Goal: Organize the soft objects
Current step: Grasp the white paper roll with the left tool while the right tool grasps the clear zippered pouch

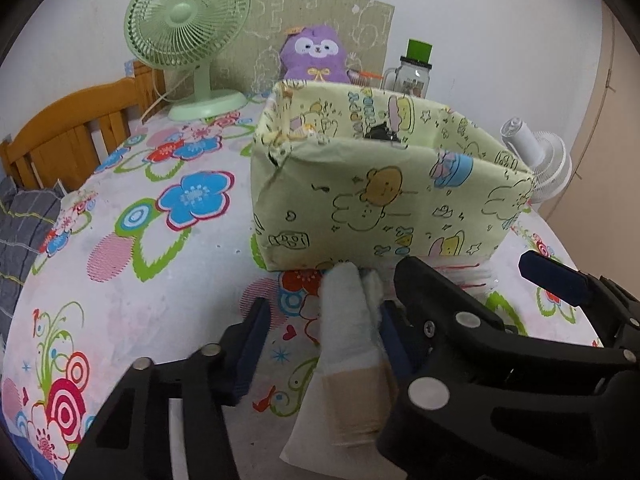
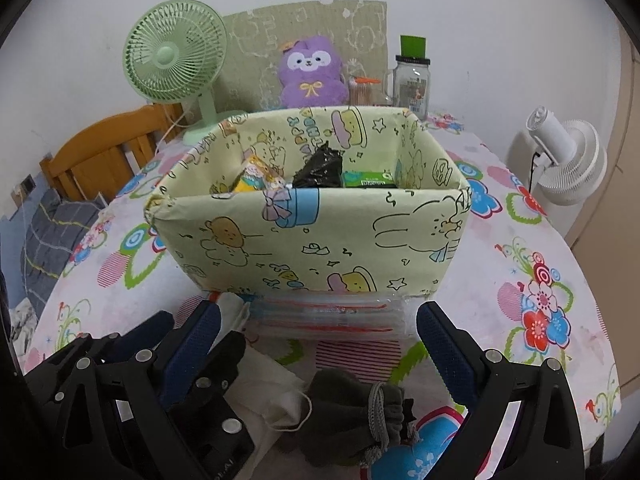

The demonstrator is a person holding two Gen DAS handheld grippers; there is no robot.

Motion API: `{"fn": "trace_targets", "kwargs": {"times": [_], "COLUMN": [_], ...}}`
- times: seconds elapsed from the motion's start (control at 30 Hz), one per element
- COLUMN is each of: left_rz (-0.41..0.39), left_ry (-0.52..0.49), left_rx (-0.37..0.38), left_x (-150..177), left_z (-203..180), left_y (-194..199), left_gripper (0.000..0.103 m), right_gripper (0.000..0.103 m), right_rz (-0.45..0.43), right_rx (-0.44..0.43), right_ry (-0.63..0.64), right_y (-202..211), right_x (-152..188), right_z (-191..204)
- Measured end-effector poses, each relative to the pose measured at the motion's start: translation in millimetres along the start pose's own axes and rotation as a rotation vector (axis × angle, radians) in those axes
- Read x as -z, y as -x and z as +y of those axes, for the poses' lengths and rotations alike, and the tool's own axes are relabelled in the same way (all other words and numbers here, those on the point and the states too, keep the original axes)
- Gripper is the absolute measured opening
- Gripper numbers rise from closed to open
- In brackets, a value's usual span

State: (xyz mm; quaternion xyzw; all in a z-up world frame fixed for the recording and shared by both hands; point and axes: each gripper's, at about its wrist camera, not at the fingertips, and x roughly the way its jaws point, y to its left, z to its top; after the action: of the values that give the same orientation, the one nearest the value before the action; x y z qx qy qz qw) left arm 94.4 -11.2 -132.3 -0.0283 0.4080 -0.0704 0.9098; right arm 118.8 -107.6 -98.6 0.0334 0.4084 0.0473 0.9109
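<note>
left gripper [image 1: 320,320] closed on white cloth [image 1: 348,320] beside box [image 1: 380,200]; right gripper [image 2: 318,328] wide, empty.
the cloth's hanging tail may be snagged on the box rim if lifted too low.

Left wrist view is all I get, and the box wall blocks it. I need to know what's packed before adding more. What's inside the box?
Observer: The right wrist view looks over the rim. The box holds a yellow packet, a crumpled black bag and a green packet.
Operator: Any soft things still out on the table?
Observer: Yes, a dark grey fabric item lies on the tablecloth in front of the box, under the right gripper.
Operator: Is that gripper free?
Observer: It is open and holds nothing.
</note>
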Motion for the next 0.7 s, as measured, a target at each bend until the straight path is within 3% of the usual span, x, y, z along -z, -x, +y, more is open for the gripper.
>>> {"fn": "trace_targets", "kwargs": {"times": [0.4,0.7], "left_rz": [0.044,0.066], "left_ry": [0.003,-0.012], "left_rx": [0.007,-0.007], "left_x": [-3,-5], "left_z": [-1,-1], "left_y": [-16,-21], "left_gripper": [0.027,0.019], "right_gripper": [0.100,0.100], "right_rz": [0.068,0.116], "right_rx": [0.015,0.020], "right_ry": [-0.011,-0.007], "right_y": [-25,-42], "right_x": [-1,-3], "right_z": [-5,-3]}}
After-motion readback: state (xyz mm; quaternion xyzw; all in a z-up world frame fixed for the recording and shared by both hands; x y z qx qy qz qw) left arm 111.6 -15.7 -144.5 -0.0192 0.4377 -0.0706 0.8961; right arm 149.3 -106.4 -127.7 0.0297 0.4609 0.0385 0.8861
